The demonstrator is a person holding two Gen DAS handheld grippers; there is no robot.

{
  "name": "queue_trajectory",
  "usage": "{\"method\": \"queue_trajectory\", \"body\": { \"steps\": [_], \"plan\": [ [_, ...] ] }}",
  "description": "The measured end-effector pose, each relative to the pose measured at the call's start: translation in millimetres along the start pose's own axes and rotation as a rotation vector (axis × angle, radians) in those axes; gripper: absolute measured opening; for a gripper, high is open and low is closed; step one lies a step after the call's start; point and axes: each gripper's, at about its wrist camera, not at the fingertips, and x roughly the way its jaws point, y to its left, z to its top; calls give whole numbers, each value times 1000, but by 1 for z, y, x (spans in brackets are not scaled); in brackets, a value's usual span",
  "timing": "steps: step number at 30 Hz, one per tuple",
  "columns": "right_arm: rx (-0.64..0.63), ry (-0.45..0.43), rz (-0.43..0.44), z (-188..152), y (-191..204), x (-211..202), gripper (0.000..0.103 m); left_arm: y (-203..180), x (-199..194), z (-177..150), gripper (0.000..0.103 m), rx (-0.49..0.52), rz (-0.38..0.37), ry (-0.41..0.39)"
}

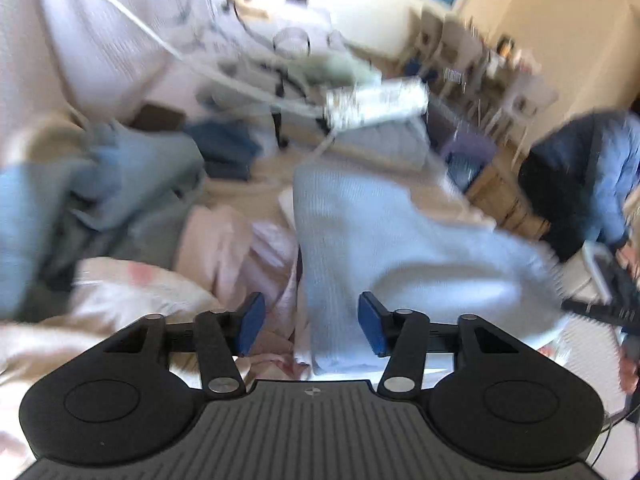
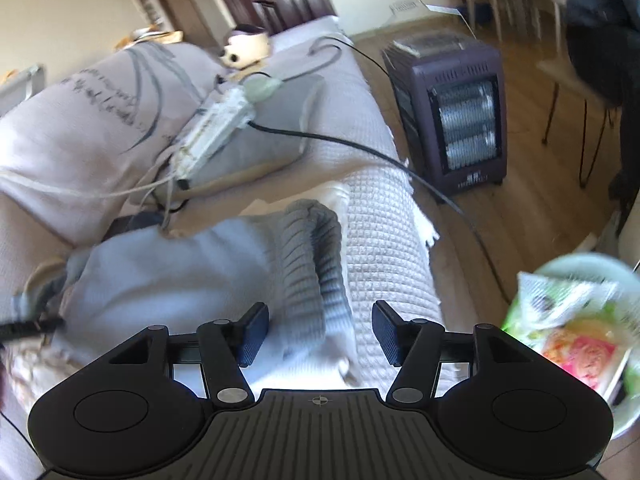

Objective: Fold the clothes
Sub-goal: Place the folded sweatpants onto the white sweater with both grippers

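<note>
The pale blue ribbed knit sweater [image 2: 192, 280] lies crumpled on the cream waffle-textured sofa cover [image 2: 384, 232], and everything else is placed from it. The right gripper [image 2: 318, 334] hovers just above the sweater's near edge, its two dark-padded fingers spread wide apart with nothing between them; the thick ribbed hem [image 2: 316, 264] runs up from the gap between the fingers. In the left wrist view the same sweater [image 1: 384, 248] spreads ahead and to the right of the left gripper [image 1: 310, 328], whose blue-padded fingers are likewise apart and hold nothing, the right pad over the knit, though contact cannot be told through the blur. Left of the sweater there lies a pale pink garment [image 1: 224, 256], and further left a heap of blue and grey clothes [image 1: 104, 184]. Beyond the sweater, on a grey cushion [image 2: 256, 136], rests a white power strip [image 2: 216, 128] with white and black cables trailing from it. Right of the sweater, past the sofa edge, a dark purple gas heater [image 2: 452, 112] stands on the wooden floor [image 2: 540, 200]. Nearer, to the sweater's right, a pale green plate [image 2: 580, 320] carries colourful wrappers. A person in a blue jacket [image 1: 592, 176] sits far right in the left view.
</note>
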Motion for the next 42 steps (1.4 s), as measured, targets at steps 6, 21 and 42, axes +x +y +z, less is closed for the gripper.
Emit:
{"method": "queue_trajectory", "body": {
  "steps": [6,21,42],
  "plan": [
    [-192,-99,1,-18,50,-33,56,-54,-23,-19,20,125,-70,-83],
    [-162,-91,-35,-45,114,45,43,-84,71,-53,19,189,20,115],
    [-192,-131,-89,-71,108,46,45,-69,84,-83,25,229,137,258]
  ]
}}
